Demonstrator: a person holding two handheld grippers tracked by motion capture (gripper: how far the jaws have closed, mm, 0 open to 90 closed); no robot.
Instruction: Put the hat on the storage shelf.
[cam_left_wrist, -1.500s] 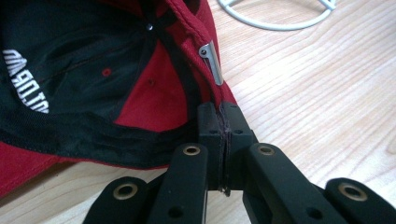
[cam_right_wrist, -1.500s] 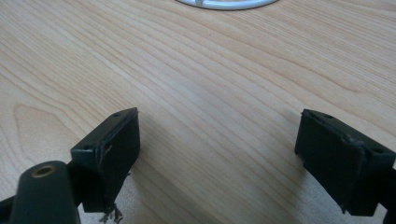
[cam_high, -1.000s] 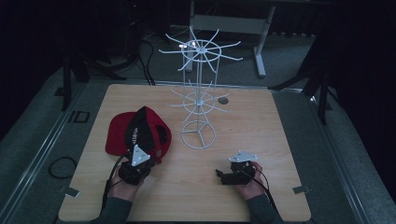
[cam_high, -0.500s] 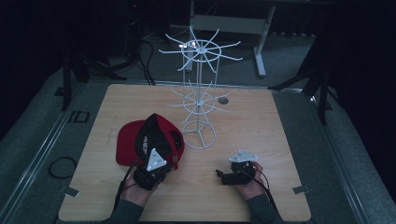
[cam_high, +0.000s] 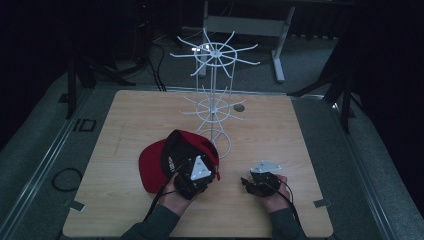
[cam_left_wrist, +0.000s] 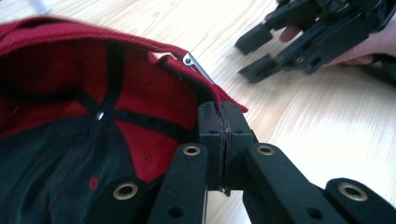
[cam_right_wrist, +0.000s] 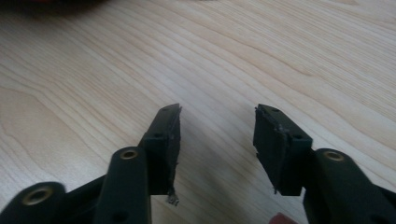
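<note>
We've got the left gripper pinching the red cap rim; right gripper has just been closing, w/ nothing between.

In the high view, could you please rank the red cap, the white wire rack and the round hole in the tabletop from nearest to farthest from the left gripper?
1. Red cap: clamped in the left gripper.
2. White wire rack: its base ring just beyond, toward the right.
3. Round hole: farther back, right of the rack's pole.

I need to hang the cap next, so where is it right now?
In the high view the red cap sits front-left on the table, by the wire rack's base, its edge pinched in the left tool.
</note>
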